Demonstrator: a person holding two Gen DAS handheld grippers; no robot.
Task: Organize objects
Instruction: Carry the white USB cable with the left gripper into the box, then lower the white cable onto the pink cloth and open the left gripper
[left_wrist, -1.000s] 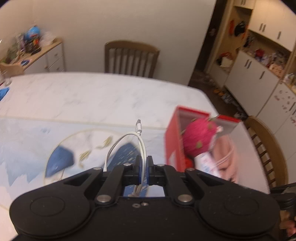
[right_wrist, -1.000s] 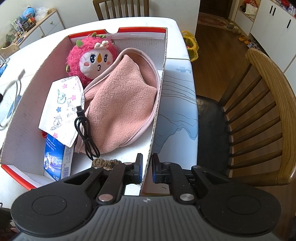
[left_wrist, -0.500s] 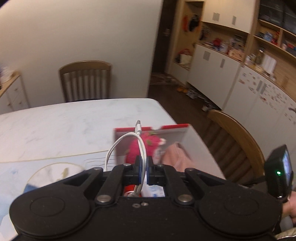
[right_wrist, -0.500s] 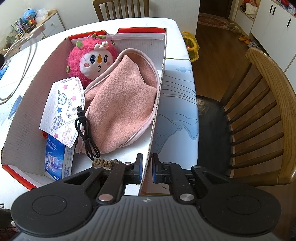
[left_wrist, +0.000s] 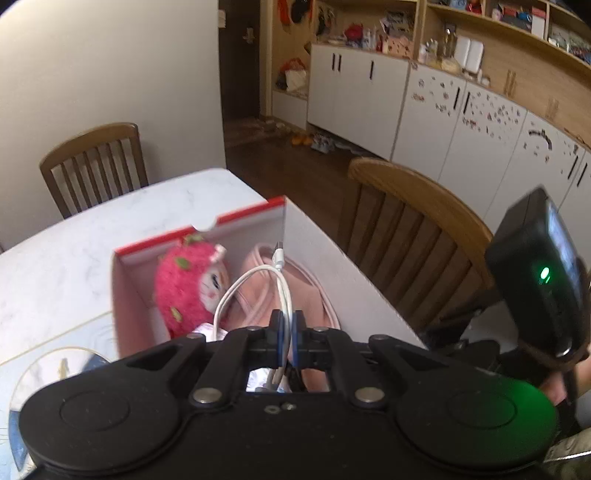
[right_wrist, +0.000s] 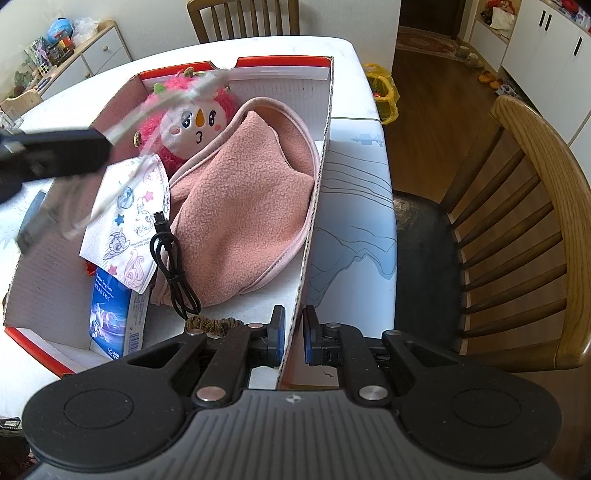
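A second ago the left gripper (left_wrist: 287, 325) was out over the table (left_wrist: 55, 266) with the box (left_wrist: 236, 221) off to one side; now it hangs above the box's open top, jaws clenched on the folded white cable (left_wrist: 258, 275). In the right wrist view it shows as a dark blur crossing the box's left wall, the cable smeared by motion. The cable's loop and plug dangle over the pink blanket (right_wrist: 243, 206), just beside the pink plush doll (right_wrist: 192, 118) at the box's far end. The right gripper (right_wrist: 293, 334) has not shifted: its jaws straddle the box's near right wall (whether they actually pinch the cardboard cannot be told). The carry looks nearly done; releasing should drop the white cable near the black cable (right_wrist: 171, 266) already lying inside the box.
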